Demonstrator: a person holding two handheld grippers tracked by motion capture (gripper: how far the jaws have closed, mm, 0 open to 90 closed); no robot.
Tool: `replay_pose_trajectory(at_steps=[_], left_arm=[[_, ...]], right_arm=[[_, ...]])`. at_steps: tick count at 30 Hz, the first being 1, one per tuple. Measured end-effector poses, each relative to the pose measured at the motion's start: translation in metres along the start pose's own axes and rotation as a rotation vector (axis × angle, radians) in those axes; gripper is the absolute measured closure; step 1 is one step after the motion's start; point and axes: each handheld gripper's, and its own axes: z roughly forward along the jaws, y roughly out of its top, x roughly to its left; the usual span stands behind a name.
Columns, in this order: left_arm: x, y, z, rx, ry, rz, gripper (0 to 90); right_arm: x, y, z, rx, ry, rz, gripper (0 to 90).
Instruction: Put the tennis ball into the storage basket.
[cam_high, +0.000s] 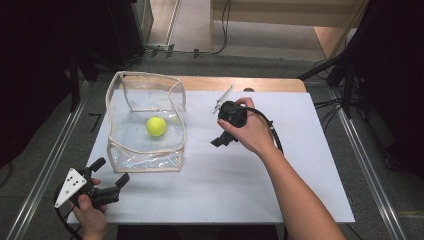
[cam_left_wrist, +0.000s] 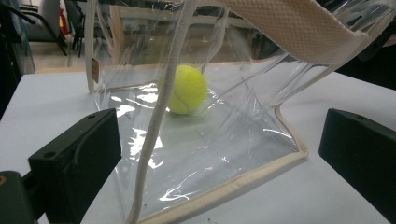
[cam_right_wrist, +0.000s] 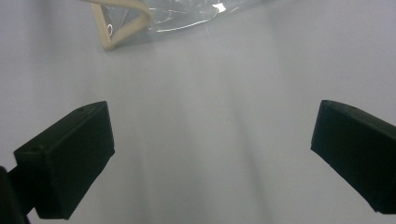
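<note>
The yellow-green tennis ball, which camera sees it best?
The left gripper view: the yellow-green tennis ball looks big and close there, seen through the clear plastic bag with cream trim. The high view shows it small inside the bag. The right gripper view catches just a bag corner.

Bright overhead light, dark surroundings; glare on the clear bag (cam_left_wrist: 219, 140); right gripper view soft.

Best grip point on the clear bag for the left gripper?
Probably the cream-trimmed rim at the near corner of the clear bag, approached from the person's side. The trim is a thin raised band that the open left gripper already faces. The soft, clear walls would crumple; the tennis ball sits farther back.
</note>
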Motion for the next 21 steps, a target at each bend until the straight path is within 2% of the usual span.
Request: replay_pose_trajectory(at_steps=[7, 10, 14, 20, 21], left_arm=[[0.0, 0.0, 0.0, 0.0, 0.0, 0.001, 0.0], [0.0, 0.0, 0.0, 0.001, 0.0, 0.001, 0.0], [0.0, 0.0, 0.0, 0.001, 0.001, 0.001, 0.0], [0.0, 0.0, 0.0, 0.001, 0.0, 0.003, 0.0], [0.0, 0.0, 0.0, 0.001, -0.001, 0.003, 0.0]], right_arm=[[-0.002, -0.017, 0.0, -0.027, -0.003, 0.04, 0.0], [-0.003, -0.024, 0.0, -0.045, -0.012, 0.037, 0.0], [-0.004, -0.034, 0.001, -0.06, -0.019, 0.055, 0.0], [-0.005, -0.048, -0.001, -0.108, -0.035, 0.095, 0.0], [-0.005, -0.051, -0.001, -0.12, -0.034, 0.089, 0.0]])
